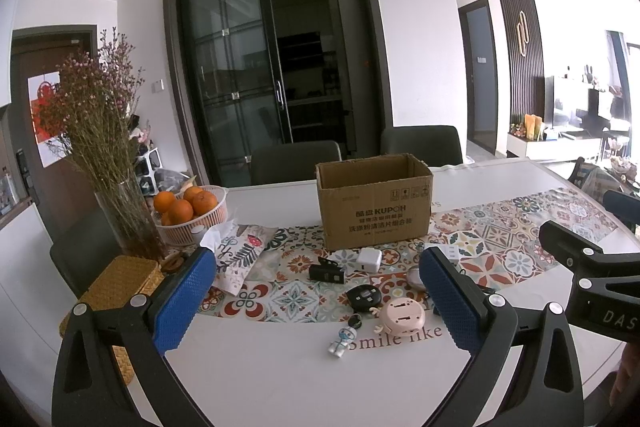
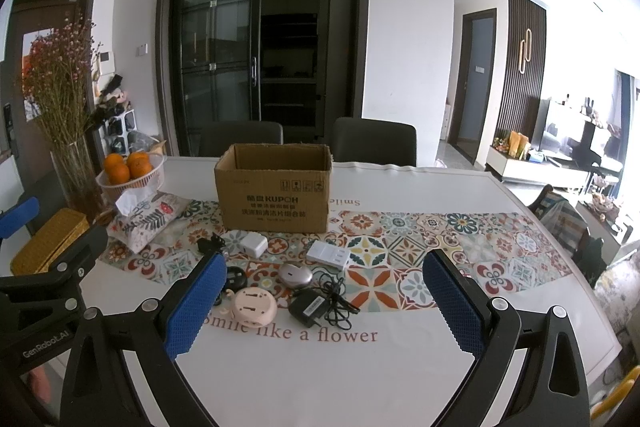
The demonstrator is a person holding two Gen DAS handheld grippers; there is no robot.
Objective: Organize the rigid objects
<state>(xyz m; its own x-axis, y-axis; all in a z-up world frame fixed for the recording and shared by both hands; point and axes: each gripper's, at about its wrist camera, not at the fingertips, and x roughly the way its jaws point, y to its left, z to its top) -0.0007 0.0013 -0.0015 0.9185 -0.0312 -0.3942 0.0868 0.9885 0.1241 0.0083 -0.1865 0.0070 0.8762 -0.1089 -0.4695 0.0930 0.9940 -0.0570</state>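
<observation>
Hovering above the bench [image 2: 420, 183], the left claw [image 1: 320, 301] and right claw [image 2: 320, 301] are both gaping wide and empty, while small gadgets are lying scattered before the open cardboard box [image 2: 274, 187]: a pink round device [image 2: 255, 308], a white charger [image 2: 253, 244], and a black adapter [image 2: 307, 309].

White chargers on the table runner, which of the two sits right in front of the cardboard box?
The small square white plug, just before the cardboard box; the wider white charger lies further right.
</observation>
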